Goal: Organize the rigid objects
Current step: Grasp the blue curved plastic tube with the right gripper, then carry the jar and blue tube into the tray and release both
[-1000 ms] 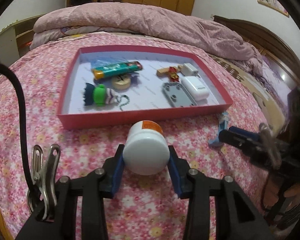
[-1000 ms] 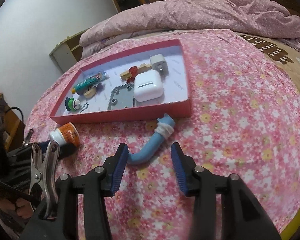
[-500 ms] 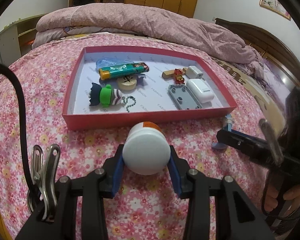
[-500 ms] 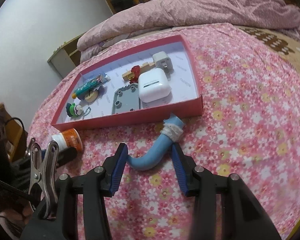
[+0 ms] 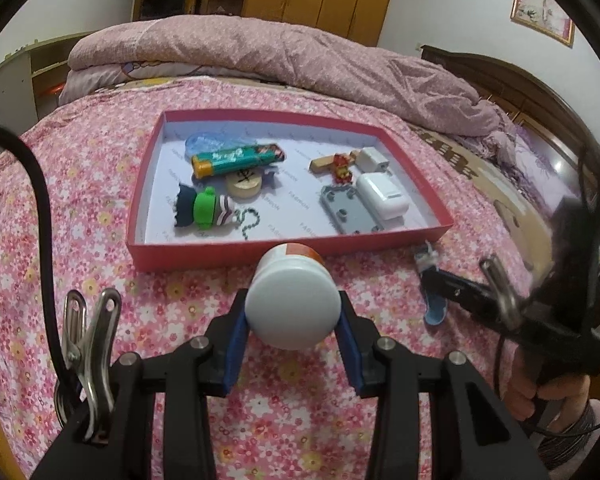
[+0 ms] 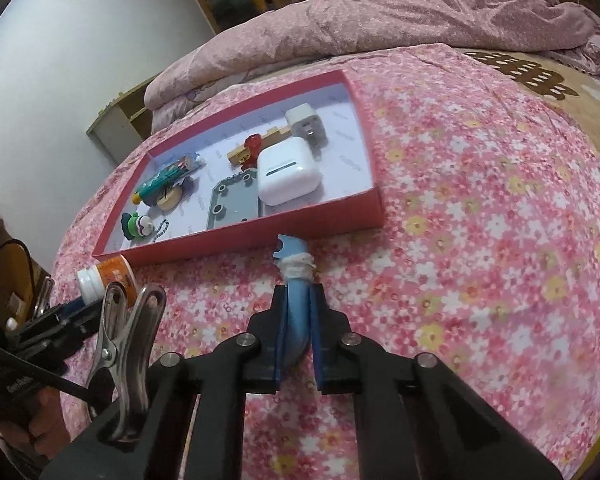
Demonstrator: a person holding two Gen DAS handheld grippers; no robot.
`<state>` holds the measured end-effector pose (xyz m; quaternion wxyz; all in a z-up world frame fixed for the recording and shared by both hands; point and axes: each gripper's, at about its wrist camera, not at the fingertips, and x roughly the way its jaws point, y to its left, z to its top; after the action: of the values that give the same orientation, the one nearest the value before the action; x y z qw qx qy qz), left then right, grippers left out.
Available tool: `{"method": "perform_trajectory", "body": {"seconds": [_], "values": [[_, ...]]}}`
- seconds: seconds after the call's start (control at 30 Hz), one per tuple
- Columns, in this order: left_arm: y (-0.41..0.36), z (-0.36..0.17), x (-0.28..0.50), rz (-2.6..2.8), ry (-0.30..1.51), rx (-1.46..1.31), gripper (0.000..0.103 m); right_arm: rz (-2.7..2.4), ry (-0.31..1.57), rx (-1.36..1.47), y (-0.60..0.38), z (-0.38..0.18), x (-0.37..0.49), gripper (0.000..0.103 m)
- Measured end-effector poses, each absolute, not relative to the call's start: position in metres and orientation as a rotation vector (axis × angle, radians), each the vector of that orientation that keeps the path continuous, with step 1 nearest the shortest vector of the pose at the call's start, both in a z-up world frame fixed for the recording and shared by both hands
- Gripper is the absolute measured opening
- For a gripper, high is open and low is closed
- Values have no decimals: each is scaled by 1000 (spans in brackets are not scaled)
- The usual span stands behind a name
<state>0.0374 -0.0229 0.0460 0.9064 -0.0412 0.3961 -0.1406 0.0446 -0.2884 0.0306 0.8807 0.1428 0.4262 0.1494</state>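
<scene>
**Right jaws close on the blue tube**

Since half a second ago the right gripper [image 6: 296,340] has shut its jaws, which then stood apart on either side of the blue tube [image 6: 296,312]; its blue pads now press the tube's curved lower part from both sides. The tube is smooth, bent plastic with a white wrap near its notched tip, which points at the near wall of the red tray [image 6: 332,216] and lies just short of it on the flowered bedspread [image 6: 480,240].

The left gripper [image 5: 292,320] is as before, its jaws held wide by the jar [image 5: 292,306] gripped between them. The jar is round, with a smooth white lid facing the camera and an orange label behind it. It sits just before the tray's near wall, about midway along it.

Inside the shallow white-lined tray lie a white case [image 5: 382,196], a grey plate [image 5: 348,214], a white plug [image 5: 372,159], a green tube [image 5: 238,159], a wooden disc [image 5: 244,188] and a toy figure [image 5: 202,210].
</scene>
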Motion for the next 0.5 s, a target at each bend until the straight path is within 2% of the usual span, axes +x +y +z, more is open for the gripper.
{"method": "perform_trajectory", "body": {"seconds": [0.5], "values": [[-21, 70, 75, -247, 754, -45, 43, 344, 852, 281, -292, 43, 35, 12]]}}
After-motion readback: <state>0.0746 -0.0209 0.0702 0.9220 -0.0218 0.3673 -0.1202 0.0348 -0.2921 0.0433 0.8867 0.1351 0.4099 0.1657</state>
